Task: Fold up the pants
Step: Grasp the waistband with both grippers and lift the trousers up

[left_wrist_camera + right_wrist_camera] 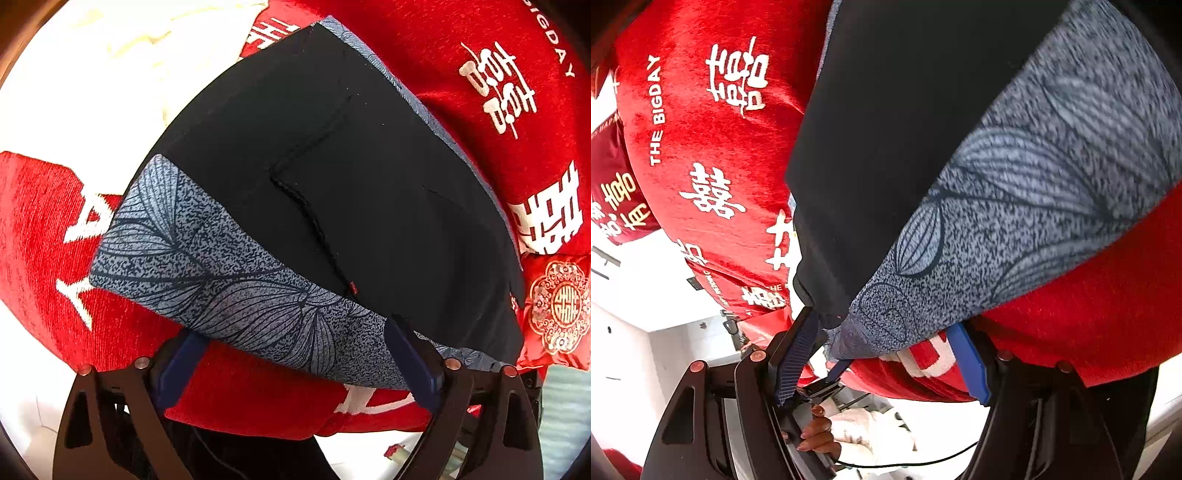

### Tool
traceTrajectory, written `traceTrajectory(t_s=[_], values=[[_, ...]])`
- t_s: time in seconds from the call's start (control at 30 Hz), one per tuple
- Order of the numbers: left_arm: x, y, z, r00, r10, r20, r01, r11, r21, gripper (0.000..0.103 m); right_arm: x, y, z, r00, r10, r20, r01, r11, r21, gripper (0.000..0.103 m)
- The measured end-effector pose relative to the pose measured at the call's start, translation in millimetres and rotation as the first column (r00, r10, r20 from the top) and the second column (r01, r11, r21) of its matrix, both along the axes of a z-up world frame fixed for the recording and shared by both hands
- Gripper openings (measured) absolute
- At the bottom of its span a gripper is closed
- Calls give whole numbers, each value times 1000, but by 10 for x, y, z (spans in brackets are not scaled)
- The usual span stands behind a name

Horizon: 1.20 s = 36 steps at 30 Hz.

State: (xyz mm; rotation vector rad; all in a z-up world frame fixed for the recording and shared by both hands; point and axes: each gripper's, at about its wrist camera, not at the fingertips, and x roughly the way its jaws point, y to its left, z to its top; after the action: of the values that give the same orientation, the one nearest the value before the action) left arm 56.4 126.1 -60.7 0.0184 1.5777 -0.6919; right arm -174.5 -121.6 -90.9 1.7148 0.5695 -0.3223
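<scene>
A: In the left wrist view, where are the pants (pixel 332 155)?

B: Folded, lying flat on a red blanket (pixel 461 48) with white lettering. They are mostly black, with a blue-grey leaf-patterned band (pixel 221 266) along the edge nearest the fingers. That band crosses just ahead of the left gripper (pixel 291 354).

A: And its fingers?

B: Spread wide. The one on the left of the view (pixel 181 365) sits over the red blanket below the band's edge; the one on the right (pixel 413 362) has its tip at the band where it meets the black cloth. Neither pad presses the cloth from two sides, so nothing is clamped.

A: Anything else nearby?

B: Pale cream cloth (pixel 122 48) well beyond the fingers at the upper left, and a red embroidered pouch (pixel 557 306) off to the right of the right-hand finger.

A: Now the right wrist view.

B: A corner of the patterned band hangs down between the fingers of the right gripper (pixel 882 354), black cloth just above it. The jaws stand fairly wide; the finger on the left (pixel 798 354) lies against the corner, the blue one on the right (pixel 969 363) stands apart, over the blanket. I cannot tell whether the corner is gripped.

A: Below the fingers?

B: A hand (pixel 816 432) holding the other gripper's frame.
</scene>
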Motion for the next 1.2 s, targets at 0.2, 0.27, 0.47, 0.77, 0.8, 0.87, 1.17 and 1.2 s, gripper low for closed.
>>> traceTrajectory(t_s=[0.2,0.27,0.47,0.77,0.8,0.87,1.17,1.2], values=[[41,59,19,1000,15,9,-15,1000,-2,52,136,14,-112,1000,-16,15,15,998,68,37],[100,140,12,1000,14,-6,-14,1000,-8,26,142,23,-164,1000,-26,-17,28,995,100,8],[176,227,214,999,1,-34,-3,999,-52,22,198,5,276,996,44,-79,-45,999,-14,8],[404,-194,988,996,-24,88,32,996,-87,22,583,-510,1115,978,189,-88,-202,961,-186,8],[472,-309,1063,994,-26,108,36,996,-87,22,672,-627,1180,972,216,-88,-230,953,-198,8],[623,-483,1140,990,-18,138,31,995,-93,22,871,-882,1264,958,272,-91,-286,934,-215,9],[1490,-1741,686,957,17,289,-7,999,-35,23,2022,-2249,801,888,432,-158,-455,876,-158,12],[1513,-1870,611,953,12,303,-8,1000,-16,27,2101,-2332,694,880,442,-173,-467,871,-150,12]])
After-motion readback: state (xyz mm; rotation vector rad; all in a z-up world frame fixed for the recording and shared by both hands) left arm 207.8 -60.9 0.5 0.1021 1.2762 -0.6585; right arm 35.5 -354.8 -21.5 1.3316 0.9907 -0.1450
